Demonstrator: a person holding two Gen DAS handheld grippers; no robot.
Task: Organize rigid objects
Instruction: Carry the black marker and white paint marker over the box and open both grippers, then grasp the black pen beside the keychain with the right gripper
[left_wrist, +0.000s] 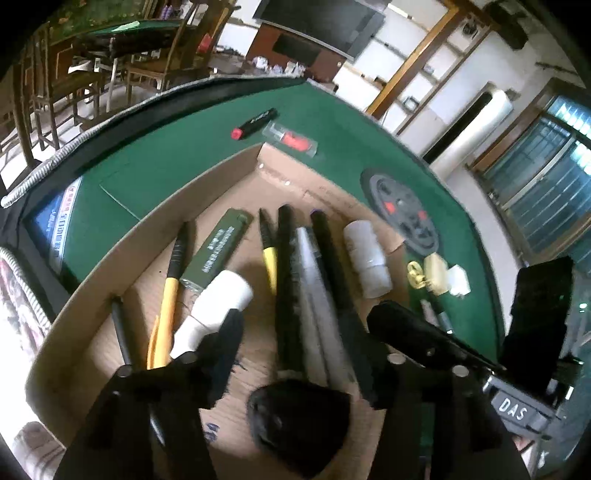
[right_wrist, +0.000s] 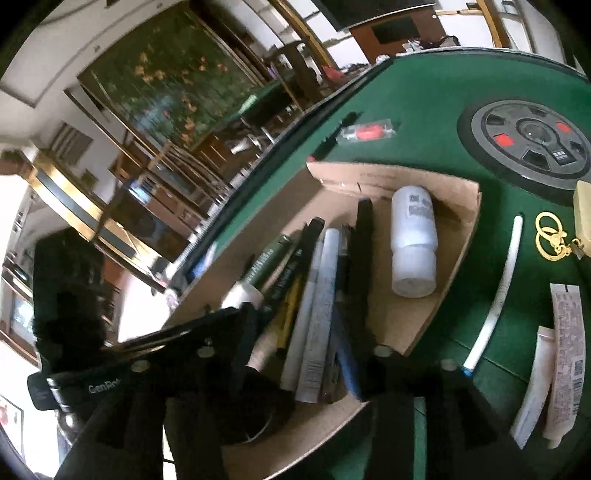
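An open cardboard box (left_wrist: 225, 166) on the green table holds several pens and markers (left_wrist: 310, 266), a yellow pen (left_wrist: 170, 291), a green case (left_wrist: 218, 251) and two white pipe fittings (left_wrist: 218, 306) (left_wrist: 367, 258). My left gripper (left_wrist: 306, 328) hangs open over the pens, its left fingertip beside the nearer fitting, gripping nothing. In the right wrist view the same box (right_wrist: 458, 236) shows the pens (right_wrist: 325, 295) and a white fitting (right_wrist: 413, 243). My right gripper (right_wrist: 317, 343) stands open above the pens' near ends, holding nothing.
Outside the box lie a black marker with a red cap (left_wrist: 255, 123), a red item in clear wrap (left_wrist: 291, 140), a gold key ring with a beige tag (right_wrist: 554, 236), a white tube (right_wrist: 498, 291) and paper-wrapped tubes (right_wrist: 554, 362). A round dark hub (right_wrist: 528, 144) sits mid-table.
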